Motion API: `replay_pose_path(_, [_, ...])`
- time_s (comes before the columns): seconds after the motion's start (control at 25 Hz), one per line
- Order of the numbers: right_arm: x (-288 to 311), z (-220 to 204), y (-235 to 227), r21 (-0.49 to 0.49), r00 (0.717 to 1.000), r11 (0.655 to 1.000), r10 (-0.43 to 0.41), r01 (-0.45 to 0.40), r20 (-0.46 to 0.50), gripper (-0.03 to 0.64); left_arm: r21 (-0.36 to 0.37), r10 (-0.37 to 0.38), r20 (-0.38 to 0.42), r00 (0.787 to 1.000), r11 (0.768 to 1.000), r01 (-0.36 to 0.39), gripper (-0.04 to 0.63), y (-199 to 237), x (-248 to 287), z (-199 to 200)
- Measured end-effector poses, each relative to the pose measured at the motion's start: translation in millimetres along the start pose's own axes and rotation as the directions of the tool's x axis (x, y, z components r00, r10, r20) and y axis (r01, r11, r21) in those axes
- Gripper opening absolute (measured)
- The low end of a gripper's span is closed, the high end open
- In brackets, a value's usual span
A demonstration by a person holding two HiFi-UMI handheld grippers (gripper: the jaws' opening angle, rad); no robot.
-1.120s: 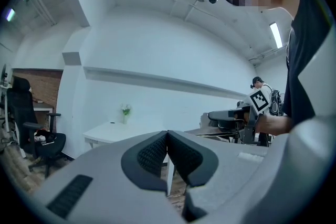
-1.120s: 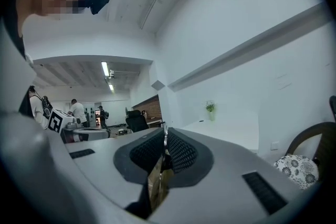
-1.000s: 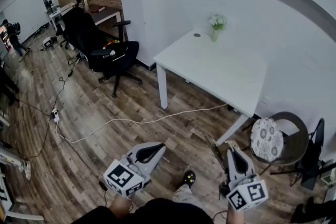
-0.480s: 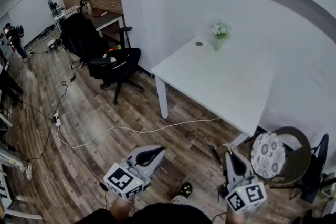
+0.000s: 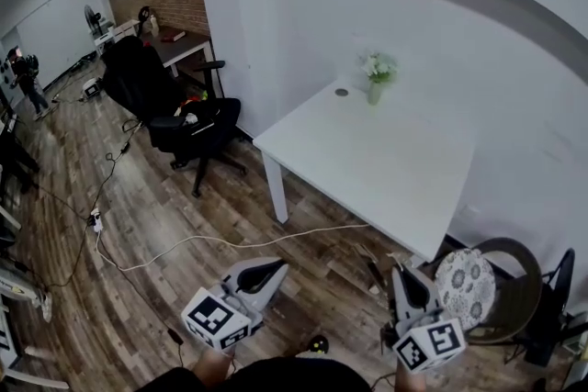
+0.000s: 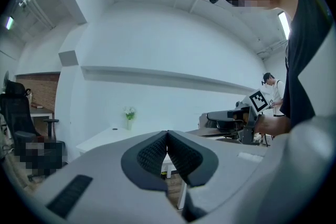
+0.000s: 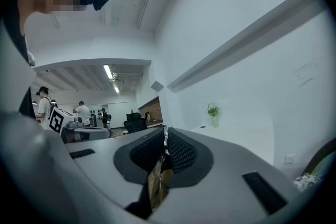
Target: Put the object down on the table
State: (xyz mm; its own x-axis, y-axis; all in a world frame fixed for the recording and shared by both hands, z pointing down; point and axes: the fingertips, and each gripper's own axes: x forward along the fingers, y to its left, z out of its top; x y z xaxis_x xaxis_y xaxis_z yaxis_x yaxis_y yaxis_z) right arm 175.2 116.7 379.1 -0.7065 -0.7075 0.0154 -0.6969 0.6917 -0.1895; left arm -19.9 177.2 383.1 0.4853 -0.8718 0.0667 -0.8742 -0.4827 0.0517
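My right gripper (image 5: 401,275) is shut on a thin brownish-gold packet (image 7: 156,184), which hangs down from between its pads (image 7: 178,150). Held level, it points towards the white table (image 5: 367,156). In the head view the packet shows only as a dark sliver (image 5: 374,274) left of that gripper. My left gripper (image 5: 274,267) is held level beside it over the wooden floor. Its jaws (image 6: 167,138) are shut with nothing between them. Both grippers are well short of the table's near edge.
A small vase of flowers (image 5: 376,75) and a small round disc (image 5: 342,92) sit at the table's far end. A black office chair (image 5: 179,110) stands to the left. A round chair with a patterned cushion (image 5: 467,263) is close to my right gripper. A white cable (image 5: 230,239) lies across the floor.
Both grippers have been carried forward towards the table, which now sits lower and nearer in the head view. The round chair has come close beside my right gripper. The grip is unchanged.
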Motion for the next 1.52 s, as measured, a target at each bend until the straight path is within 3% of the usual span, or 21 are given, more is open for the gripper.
replay_pose_path(0.32, [8, 8, -38, -0.004, 1.000, 1.000, -0.007, 0.007, 0.007, 0.023, -0.003, 0.001, 0.008, 1.000, 1.000, -0.001, -0.001, -1, 41, 1])
replay_pose_path(0.96, [7, 11, -90, 0.003, 0.996, 0.996, -0.090, 0.090, 0.019, 0.023, 0.014, -0.085, -0.021, 0.996, 0.996, 0.085, 0.000, -5, 100, -1])
replay_pose_path(1.52, [76, 23, -146, -0.016, 0.978, 0.979, -0.203, 0.204, 0.044, 0.023, 0.016, -0.178, 0.013, 0.984, 0.984, 0.178, 0.000, 68, 188, 6])
